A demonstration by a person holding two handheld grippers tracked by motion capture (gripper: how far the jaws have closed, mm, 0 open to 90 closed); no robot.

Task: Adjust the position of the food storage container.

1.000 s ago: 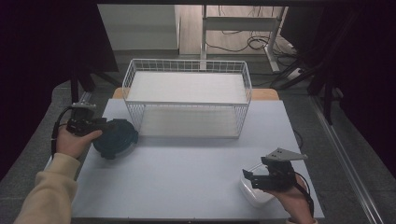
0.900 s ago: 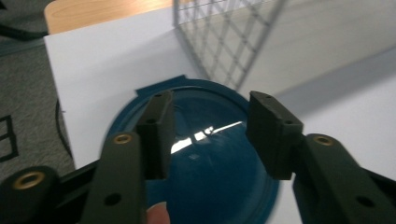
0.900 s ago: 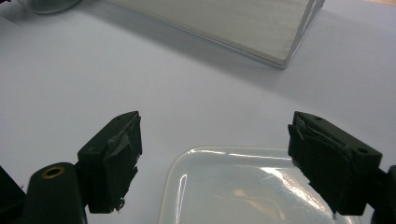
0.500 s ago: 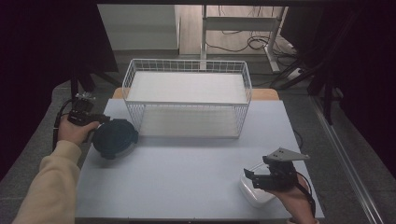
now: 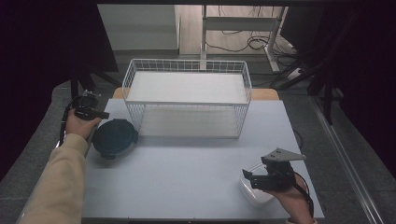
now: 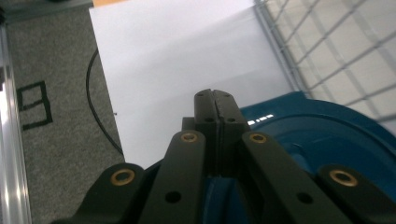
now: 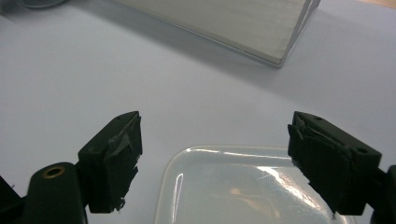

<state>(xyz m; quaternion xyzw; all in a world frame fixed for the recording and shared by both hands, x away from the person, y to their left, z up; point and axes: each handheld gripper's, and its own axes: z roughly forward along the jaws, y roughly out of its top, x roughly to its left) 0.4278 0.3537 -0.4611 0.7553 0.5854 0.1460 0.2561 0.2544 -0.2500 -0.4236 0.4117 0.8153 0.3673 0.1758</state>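
A dark teal round lid lies on the white table at the left, in front of the wire basket. My left gripper hovers at the lid's far left edge. In the left gripper view its jaws have just been closing and now meet at the tips with nothing between them, the teal lid just beyond and beneath. At the near right, my right gripper stands open over a clear plastic container. The container sits low between its spread jaws, untouched.
A white wire basket with a white floor stands at the back centre of the table, its near corner close to the lid. Grey carpet with a black cable lies off the table's left edge. Desk legs and cables stand behind.
The left hand has drifted a little toward the far side beside the lid. The lid, the right hand and the clear container have stayed put.
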